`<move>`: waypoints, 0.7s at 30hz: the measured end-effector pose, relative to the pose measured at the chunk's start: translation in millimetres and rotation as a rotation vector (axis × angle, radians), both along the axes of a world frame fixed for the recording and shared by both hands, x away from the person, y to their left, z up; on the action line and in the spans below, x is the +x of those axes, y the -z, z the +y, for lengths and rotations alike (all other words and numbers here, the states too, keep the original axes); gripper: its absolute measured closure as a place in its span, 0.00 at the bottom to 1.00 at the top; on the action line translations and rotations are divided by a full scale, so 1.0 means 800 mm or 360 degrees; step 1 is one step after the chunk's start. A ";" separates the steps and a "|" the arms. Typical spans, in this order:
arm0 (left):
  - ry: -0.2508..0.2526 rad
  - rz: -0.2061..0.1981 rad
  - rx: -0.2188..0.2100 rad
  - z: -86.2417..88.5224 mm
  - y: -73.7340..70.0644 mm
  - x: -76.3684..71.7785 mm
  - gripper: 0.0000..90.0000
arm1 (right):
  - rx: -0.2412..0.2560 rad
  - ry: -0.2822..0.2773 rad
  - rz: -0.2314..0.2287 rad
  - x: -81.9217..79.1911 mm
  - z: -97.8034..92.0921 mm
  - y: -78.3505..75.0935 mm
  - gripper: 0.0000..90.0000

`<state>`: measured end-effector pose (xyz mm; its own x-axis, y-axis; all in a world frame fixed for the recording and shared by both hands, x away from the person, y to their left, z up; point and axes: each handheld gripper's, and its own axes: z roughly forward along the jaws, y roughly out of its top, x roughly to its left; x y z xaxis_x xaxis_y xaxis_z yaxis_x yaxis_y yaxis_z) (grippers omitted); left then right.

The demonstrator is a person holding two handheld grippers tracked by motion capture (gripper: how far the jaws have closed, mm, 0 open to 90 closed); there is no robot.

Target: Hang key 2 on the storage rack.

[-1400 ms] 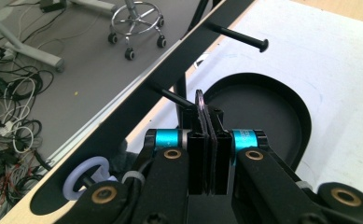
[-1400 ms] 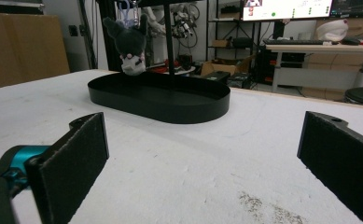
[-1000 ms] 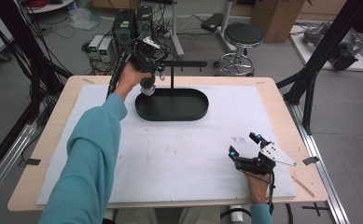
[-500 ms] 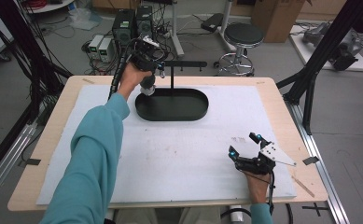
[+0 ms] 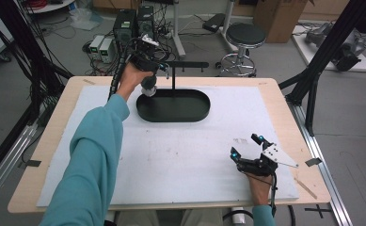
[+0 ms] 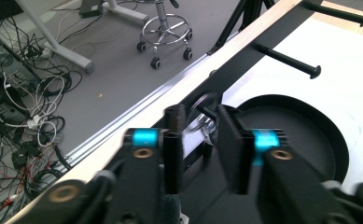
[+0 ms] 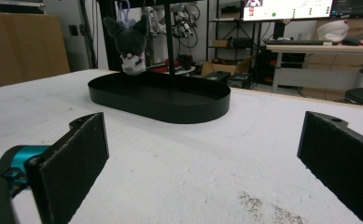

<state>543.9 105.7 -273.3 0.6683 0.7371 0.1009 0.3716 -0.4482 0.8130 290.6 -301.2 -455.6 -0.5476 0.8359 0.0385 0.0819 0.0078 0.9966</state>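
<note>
**Left claw at the hanging toy, right claw idle and wide open**

The left claw (image 5: 159, 70) is held up at about 11 o'clock on the bench (image 5: 49, 183), beside the black stand's crossbar (image 5: 190, 64). In the left gripper view its jaws stand narrowly apart around a metal ring (image 6: 202, 122) below the bar; whether they actually grip it I cannot tell. A small dark plush toy (image 7: 129, 44) hangs from the crossbar over the left end of the black oval tray (image 5: 173, 113), which sits at 12 o'clock on the white mat (image 5: 180, 160). The right claw (image 5: 246, 146) rests on the mat at about 4 o'clock, well apart from the tray, jaws spread wide and holding nothing.
</note>
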 end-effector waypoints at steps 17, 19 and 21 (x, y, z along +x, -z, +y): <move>-0.0032 -0.0224 -0.0188 0.017 -0.022 -0.041 0.02 | 0.0004 -0.0010 0.0001 0.001 -0.001 0.000 0.01; 0.0001 -0.0250 -0.0201 0.023 -0.026 -0.051 0.02 | 0.0004 -0.0010 0.0005 0.001 -0.001 0.000 0.01; 0.0038 -0.0269 -0.0215 0.029 -0.028 -0.064 0.02 | 0.0007 -0.0009 0.0005 0.001 -0.002 0.000 0.01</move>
<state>493.0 129.3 -251.2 0.6677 0.7356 0.1142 0.2155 -0.3378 0.9162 291.5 -302.5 -455.5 -0.5522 0.8326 0.0438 0.0848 0.0038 0.9964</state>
